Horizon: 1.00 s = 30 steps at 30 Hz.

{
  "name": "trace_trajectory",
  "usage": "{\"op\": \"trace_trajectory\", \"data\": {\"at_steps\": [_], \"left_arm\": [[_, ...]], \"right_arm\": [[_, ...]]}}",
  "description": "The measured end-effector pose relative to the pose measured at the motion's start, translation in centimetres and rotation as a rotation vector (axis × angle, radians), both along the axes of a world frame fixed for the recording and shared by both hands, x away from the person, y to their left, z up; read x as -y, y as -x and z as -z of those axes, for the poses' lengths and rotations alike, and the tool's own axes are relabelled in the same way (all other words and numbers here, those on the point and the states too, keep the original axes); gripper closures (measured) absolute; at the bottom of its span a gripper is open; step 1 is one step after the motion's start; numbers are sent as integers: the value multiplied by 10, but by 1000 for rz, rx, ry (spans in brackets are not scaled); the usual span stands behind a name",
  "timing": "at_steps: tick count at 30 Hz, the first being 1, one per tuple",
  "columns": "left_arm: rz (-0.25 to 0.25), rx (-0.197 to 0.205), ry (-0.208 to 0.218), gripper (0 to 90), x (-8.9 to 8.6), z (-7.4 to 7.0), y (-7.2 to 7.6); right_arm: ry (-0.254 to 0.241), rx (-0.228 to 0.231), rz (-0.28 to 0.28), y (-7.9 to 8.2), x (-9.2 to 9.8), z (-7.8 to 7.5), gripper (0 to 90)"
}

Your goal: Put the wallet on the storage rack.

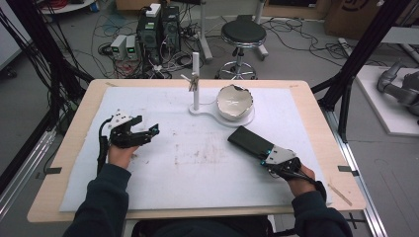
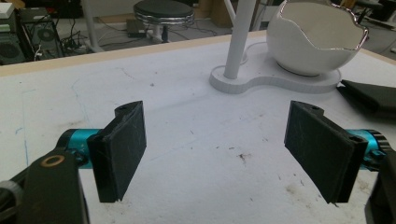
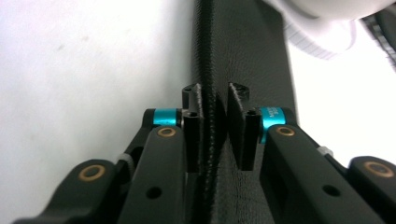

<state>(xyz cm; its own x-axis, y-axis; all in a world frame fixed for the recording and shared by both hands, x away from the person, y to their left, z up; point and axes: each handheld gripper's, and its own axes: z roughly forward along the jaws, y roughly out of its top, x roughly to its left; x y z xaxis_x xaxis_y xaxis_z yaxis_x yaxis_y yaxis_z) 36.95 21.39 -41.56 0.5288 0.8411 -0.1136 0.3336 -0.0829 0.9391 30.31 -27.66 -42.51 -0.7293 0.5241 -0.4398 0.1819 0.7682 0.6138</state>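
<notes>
- High view: The flat black leather-look case (image 1: 249, 141) lies on the white table mat (image 1: 197, 168), just beside the white stand base with its cracked-egg-shaped white bowl (image 1: 235, 101). The right gripper (image 1: 267, 158) has pinched the near end of the case. The left gripper (image 1: 148, 132) waits well apart, over bare mat.
- Left gripper view: The left gripper (image 2: 215, 149) has its jaws wide apart with nothing between them. The white bowl (image 2: 315, 39) and a white post (image 2: 240, 37) stand ahead, and a corner of the black case (image 2: 369, 95) peeks in at the right.
- Right gripper view: The right gripper (image 3: 215, 126) is squeezed tight on the thin edge of the black case (image 3: 247, 51).
- How far along: I think the grab is done. The case lies on the mat, so lifting it, and maybe opening it or putting it somewhere, is left. The left gripper has no job yet.
</notes>
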Motion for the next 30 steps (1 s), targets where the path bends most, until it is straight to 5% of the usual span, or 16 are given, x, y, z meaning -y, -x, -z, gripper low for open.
{"op": "trace_trajectory", "data": {"at_steps": [4, 12, 19, 20, 24, 30], "left_arm": [[-2, -2, 1, 209, -1, 0, 0], [-9, -6, 9, 209, -3, 1, -1], [-12, -6, 14, 209, -4, 1, -1], [-11, -6, 14, 209, -4, 1, -1], [-8, -7, 12, 211, -3, 1, -1], [-7, -7, 10, 211, -3, 1, -1]], "right_arm": [[-87, 1, 38, 1, 6, -8, 820], [-326, -81, 85, 1, 14, -33, 830], [-460, -136, 104, 4, 16, -51, 829], [-521, -161, 121, 5, 21, -54, 826], [-490, -159, 174, 1, 26, -45, 815], [-557, -150, 203, -8, 41, -35, 773]]}}
